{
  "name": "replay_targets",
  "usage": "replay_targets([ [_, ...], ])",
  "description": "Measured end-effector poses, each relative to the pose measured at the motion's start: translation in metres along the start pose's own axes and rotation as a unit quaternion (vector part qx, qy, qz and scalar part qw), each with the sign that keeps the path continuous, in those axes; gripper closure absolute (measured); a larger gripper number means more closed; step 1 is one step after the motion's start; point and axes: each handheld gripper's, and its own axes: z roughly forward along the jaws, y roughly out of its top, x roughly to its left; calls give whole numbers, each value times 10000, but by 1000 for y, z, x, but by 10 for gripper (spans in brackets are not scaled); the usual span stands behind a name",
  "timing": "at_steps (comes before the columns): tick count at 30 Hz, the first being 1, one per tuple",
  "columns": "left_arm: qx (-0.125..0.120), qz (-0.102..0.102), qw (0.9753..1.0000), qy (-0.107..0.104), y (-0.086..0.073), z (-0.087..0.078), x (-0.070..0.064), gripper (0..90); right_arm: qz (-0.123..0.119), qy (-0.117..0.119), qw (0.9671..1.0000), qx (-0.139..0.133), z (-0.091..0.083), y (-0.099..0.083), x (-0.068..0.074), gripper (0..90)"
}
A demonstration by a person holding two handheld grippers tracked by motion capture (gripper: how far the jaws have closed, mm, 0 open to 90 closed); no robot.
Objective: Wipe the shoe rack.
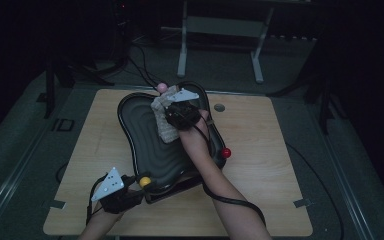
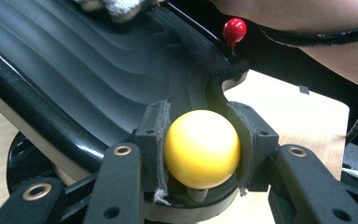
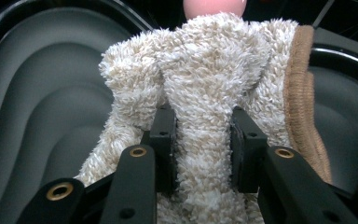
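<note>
Cloth pinched in right tongs over black tray — pink knob behind.

- left hand-held gripper: all black, grey three-cornered plate on top with small dots
- right hand-held gripper: same black build, same grey plate
- jaws: black links, brass-ringed holes, padded faces
- black cable along the right forearm
- bare forearms, no sleeves
</note>
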Motion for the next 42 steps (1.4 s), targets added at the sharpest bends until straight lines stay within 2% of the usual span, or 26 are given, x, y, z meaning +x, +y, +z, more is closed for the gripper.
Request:
replay_targets([
  [1, 8, 8, 10000, -1, 0, 0, 0, 595, -65, 6, 10000, 21, -2, -4, 1, 672],
  [15, 8, 6, 10000, 7, 0, 0, 0, 595, -234, 170, 9996, -28, -23, -40, 13, 672],
  [25, -28, 5, 10000, 22, -1, 0, 0, 595, -290, 229, 9993, -58, -37, -64, 20, 672],
  [31, -32, 26, 10000, 21, -1, 0, 0, 595, -287, 262, 9992, -59, -43, -74, 22, 672],
  [35, -52, 19, 10000, -7, -1, 0, 1, 595, -410, 192, 9990, -54, -47, -81, 27, 672],
  [42, -73, -20, 10000, 62, -1, -1, 6, 595, -404, 270, 9988, -42, -51, -89, 30, 672],
])
